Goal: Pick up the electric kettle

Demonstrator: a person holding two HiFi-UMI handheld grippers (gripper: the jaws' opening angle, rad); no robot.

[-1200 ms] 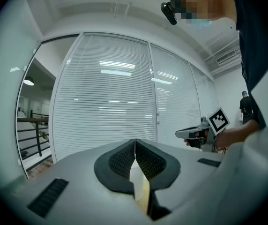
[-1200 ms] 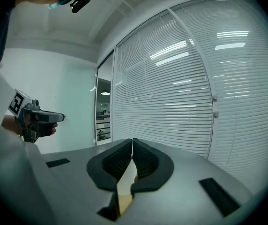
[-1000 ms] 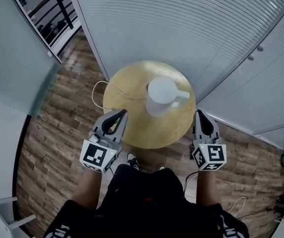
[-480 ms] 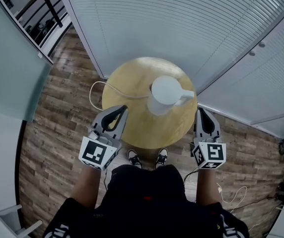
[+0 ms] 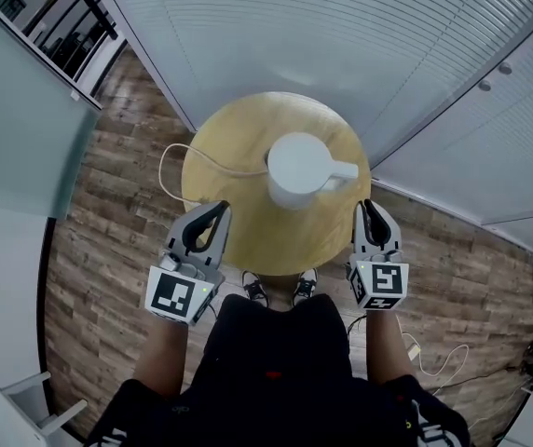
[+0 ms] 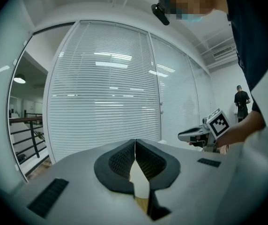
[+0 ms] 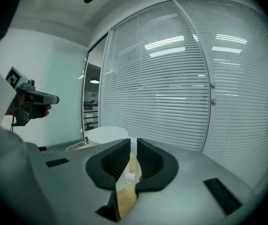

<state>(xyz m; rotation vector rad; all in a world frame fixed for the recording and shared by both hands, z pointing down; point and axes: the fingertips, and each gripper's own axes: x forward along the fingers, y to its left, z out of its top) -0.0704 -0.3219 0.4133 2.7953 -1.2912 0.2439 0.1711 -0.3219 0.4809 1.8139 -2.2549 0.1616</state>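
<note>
The white electric kettle (image 5: 297,168) stands upright on the round wooden table (image 5: 239,138), its handle (image 5: 343,170) pointing right. Its white cord (image 5: 187,152) loops off the table's left side. My left gripper (image 5: 218,212) is shut and empty over the table's near left edge, apart from the kettle. The right gripper (image 5: 370,207) is shut and empty at the near right edge, just below the handle. In the right gripper view the kettle (image 7: 107,134) shows beyond and left of the closed right gripper (image 7: 133,143). The left gripper (image 6: 135,142) has its tips together in its own view.
A wall of white blinds (image 5: 341,35) curves behind the table, with white cupboard doors (image 5: 504,147) at right and a glass partition (image 5: 15,110) at left. The floor is wood plank (image 5: 108,250), with loose cables (image 5: 439,357) at right. The person's shoes (image 5: 280,289) are at the table's near edge.
Both grippers have come down a little toward the table's near edge, the right one more. The head view has tilted, so the table and kettle sit higher in it. Both jaws stay shut.
</note>
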